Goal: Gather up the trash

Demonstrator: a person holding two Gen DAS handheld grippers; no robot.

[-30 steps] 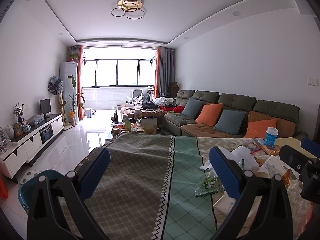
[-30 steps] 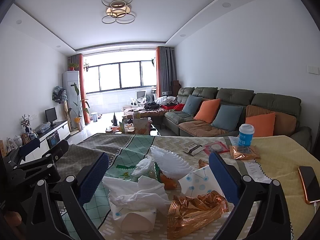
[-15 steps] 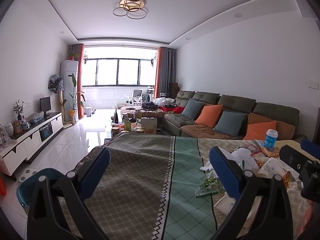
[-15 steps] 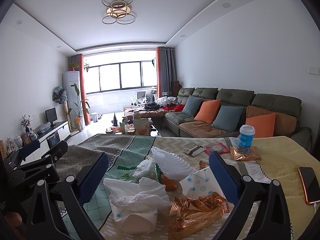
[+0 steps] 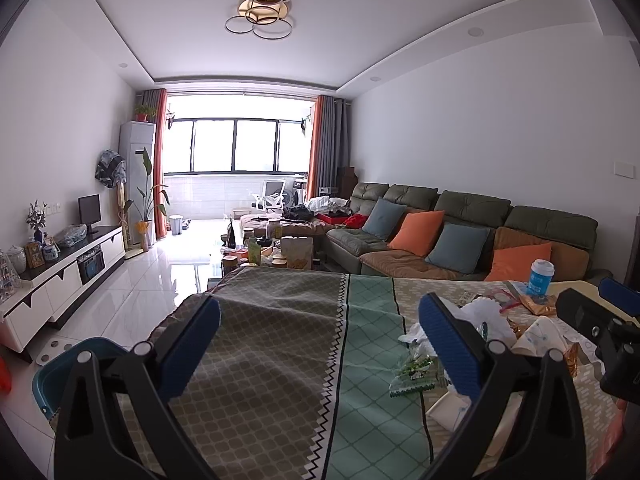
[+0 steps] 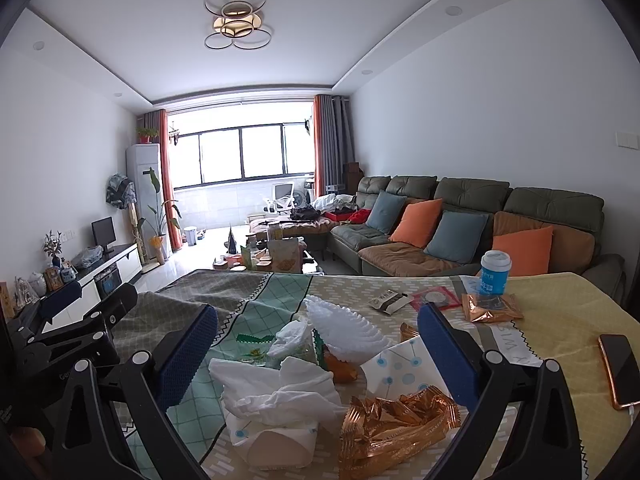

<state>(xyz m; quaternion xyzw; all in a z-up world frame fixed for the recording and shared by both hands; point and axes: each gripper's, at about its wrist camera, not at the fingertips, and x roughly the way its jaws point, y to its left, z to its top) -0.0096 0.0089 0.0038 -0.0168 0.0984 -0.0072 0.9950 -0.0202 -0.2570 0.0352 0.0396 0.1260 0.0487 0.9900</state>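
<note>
Both tongs are spread wide and carry nothing. The left gripper [image 5: 320,336] hangs over a bare stretch of the tablecloth [image 5: 260,344]. The right gripper [image 6: 318,344] hangs over the pile of trash.

The trash lies at the near edge of the table, between the right gripper's fingers. There are crumpled tissues [image 6: 280,388] at 7 o'clock, a gold wrapper [image 6: 396,420] at 5 o'clock, and a white frilled paper [image 6: 344,328] toward 12 o'clock. A second gold wrapper [image 6: 490,307] and a small dark packet [image 6: 389,301] lie farther off at 1 o'clock, beside a blue cup [image 6: 495,272].

The likely risks:
- The tissues are light and loose, so a pinch may lift only one layer and drag the rest off the edge.
- The gold wrapper is stiff and slick and could slip out of the pads.
- A phone [image 6: 620,370] lies at 3 o'clock near the table edge, so a wide sweep could knock it off or take it for trash.
- The cup could tip if it is nudged.
- A teal bin [image 5: 68,368] at 8 o'clock in the left view sits on the floor well apart from the pile, so pieces may drop on the way.

On the cloth by the phone, upside-down letters appear to read "WIS". The cup's label and the packet's print are too small to read.
</note>
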